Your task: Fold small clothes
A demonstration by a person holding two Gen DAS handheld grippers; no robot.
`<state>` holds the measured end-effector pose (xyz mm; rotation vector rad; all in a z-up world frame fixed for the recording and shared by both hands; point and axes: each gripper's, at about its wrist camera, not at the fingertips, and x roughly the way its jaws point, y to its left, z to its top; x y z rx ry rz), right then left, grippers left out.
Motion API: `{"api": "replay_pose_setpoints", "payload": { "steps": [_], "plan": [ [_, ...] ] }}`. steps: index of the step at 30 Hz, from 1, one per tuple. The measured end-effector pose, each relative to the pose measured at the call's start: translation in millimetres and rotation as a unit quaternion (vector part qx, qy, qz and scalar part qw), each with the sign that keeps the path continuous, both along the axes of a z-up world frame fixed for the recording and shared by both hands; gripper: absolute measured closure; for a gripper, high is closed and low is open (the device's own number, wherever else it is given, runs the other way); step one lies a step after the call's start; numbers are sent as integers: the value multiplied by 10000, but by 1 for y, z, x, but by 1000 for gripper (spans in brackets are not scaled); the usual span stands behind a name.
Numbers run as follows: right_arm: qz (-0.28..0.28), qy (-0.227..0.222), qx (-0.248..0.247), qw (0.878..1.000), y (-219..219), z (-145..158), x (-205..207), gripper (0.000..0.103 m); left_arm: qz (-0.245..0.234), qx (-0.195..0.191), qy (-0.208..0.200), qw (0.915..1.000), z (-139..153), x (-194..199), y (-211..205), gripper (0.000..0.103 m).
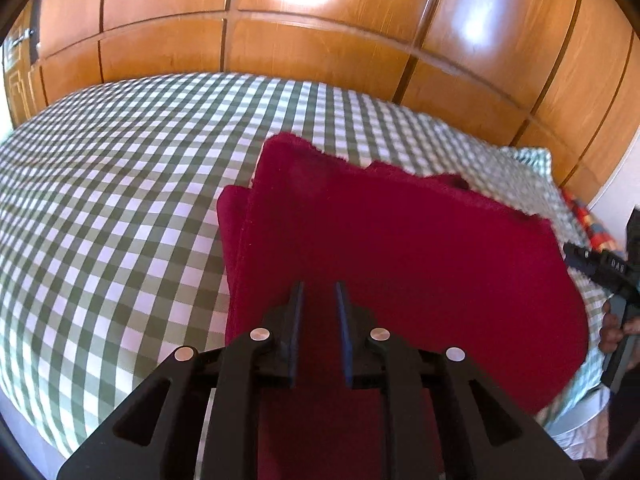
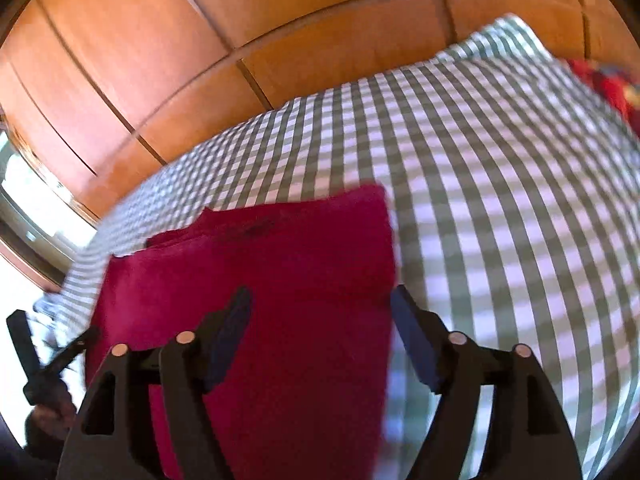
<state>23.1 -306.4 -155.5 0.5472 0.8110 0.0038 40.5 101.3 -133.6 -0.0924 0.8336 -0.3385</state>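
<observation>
A dark red folded cloth point(image 1: 400, 240) lies on the green-and-white checked bed sheet point(image 1: 120, 200). Several layers show at its left edge. My left gripper point(image 1: 319, 292) hovers over the cloth's near part. Its jaws stand a narrow gap apart, with the red fabric showing between them and no pad pressing on it. In the right wrist view the same cloth point(image 2: 280, 248) fills the lower middle. My right gripper point(image 2: 320, 300) is wide open above the cloth's right edge, with the left finger over the fabric and the right finger over the sheet point(image 2: 500, 200). The picture is blurred.
Wooden wardrobe doors point(image 1: 320, 40) stand just behind the bed. A checked pillow point(image 1: 520, 172) and a colourful cloth point(image 1: 588, 220) lie at the far right. The right tool and a hand point(image 1: 612, 320) show at the left wrist view's right edge.
</observation>
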Motion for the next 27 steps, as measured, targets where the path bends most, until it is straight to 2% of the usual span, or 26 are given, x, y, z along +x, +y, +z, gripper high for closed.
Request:
{"api": "replay_pose_setpoints", "payload": {
  "steps": [4, 7, 9, 10, 11, 13, 15, 19, 22, 27],
  "plan": [
    [38, 237, 777, 9967, -16, -25, -23, 30, -125, -297, -118, 9994, 7, -15, 5, 88],
    [242, 222, 1235, 9918, -13, -39, -32, 30, -278, -326, -55, 9991, 4, -19, 2, 88],
    [385, 210, 1329, 9902, -5, -39, -34, 45, -325, -199, 74, 9992, -2, -19, -3, 88],
    [480, 225, 1422, 9884, -2, -39, -32, 62, -346, -118, 152, 9992, -7, -18, -6, 88],
    [543, 232, 1482, 9872, 1, -37, -30, 67, -337, -4, 188, 9993, -11, -16, -9, 88],
    [730, 163, 1384, 9875, 14, -26, -26, 70, -355, 99, 187, 9991, -14, -15, -13, 88],
    [855, -26, 1509, 9848, 22, -10, -24, 71, -353, 75, 203, 9991, -13, -13, -13, 88],
    [1193, -413, 1412, 9819, 48, 41, -17, 72, -430, -45, 255, 9987, -13, -12, -8, 88],
    [1546, -594, 1201, 9788, 85, 83, -3, 76, -541, -219, 337, 9977, -12, -9, 0, 88],
    [2171, -658, 919, 9696, 165, 123, 32, 79, -686, -687, 546, 9938, -16, -3, 16, 88]
  ]
}}
